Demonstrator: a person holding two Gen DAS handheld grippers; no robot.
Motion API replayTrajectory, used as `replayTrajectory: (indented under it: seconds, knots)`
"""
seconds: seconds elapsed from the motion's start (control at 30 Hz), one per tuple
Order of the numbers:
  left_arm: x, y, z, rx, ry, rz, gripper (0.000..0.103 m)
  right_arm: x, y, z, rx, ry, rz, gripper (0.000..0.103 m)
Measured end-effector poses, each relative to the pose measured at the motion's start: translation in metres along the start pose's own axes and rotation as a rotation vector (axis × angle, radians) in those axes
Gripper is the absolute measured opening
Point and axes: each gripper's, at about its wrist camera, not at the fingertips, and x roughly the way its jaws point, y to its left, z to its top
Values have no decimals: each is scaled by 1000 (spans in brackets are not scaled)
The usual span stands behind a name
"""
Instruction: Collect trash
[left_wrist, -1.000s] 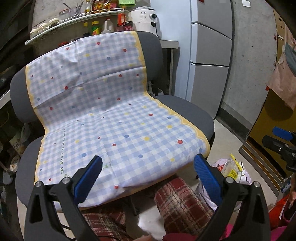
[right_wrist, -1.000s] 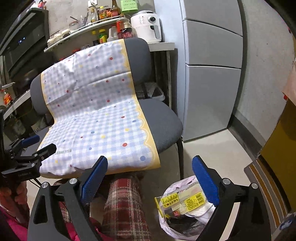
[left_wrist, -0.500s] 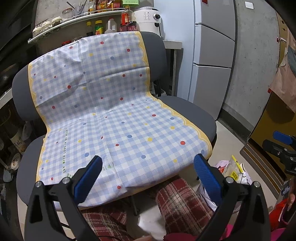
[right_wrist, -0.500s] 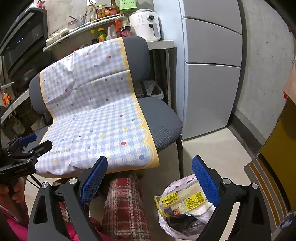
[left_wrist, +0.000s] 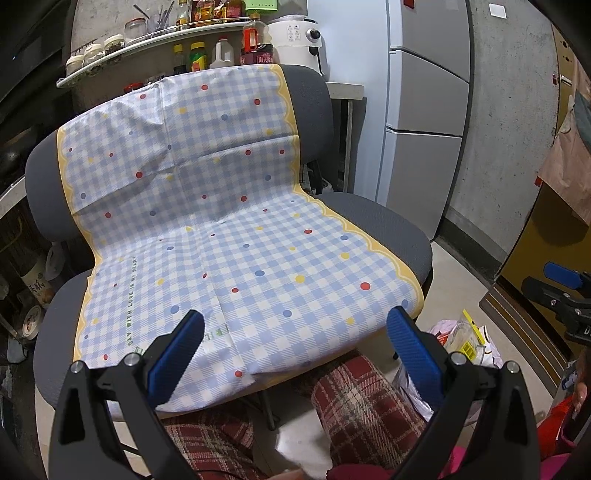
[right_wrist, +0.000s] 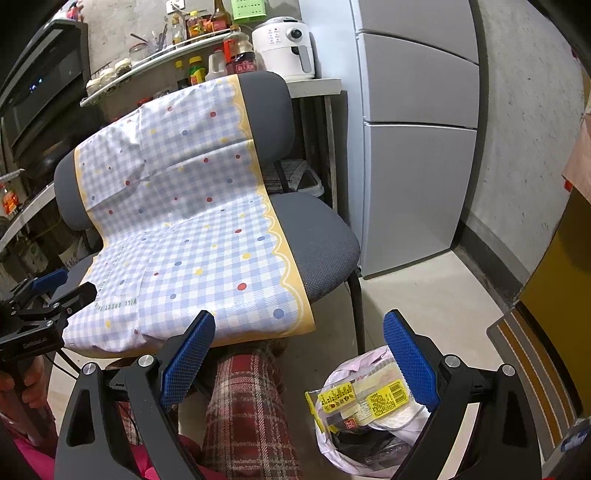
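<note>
on the floor to the right of the grey chair stands the trash bag, a pale plastic bag with its mouth open. a clear wrapper with yellow labels lies across the bag's mouth, and dark material shows deeper inside. right wrist view: the right tongs hang above the floor with their blue-padded fingers spread wide apart and nothing between them; the right finger overlaps the near edge of the bag in the picture, though contact cannot be told. a leg in red plaid trousers lies between the two fingers, its knee under the front edge of the seat. left wrist view: the left tongs are likewise spread wide and empty, pointing at the front edge of the seat; the same bag appears low at the right, beside the right finger, partly hidden by it. a blue-and-white checked cloth with coloured dots and a yellow scalloped border covers the seat and backrest of the chair and lies bare. behind the chair a curved shelf carries jars and sauce bottles, and a white air fryer sits on a small counter beside a tall grey refrigerator. a striped mat lies on the floor at far right.
</note>
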Motion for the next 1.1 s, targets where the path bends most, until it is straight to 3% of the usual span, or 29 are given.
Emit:
replayTrajectory:
  seconds: [1.1]
  knots:
    - [0, 1, -1, -3, 2, 11, 96, 1, -4, -1, 6, 5, 0, 92]
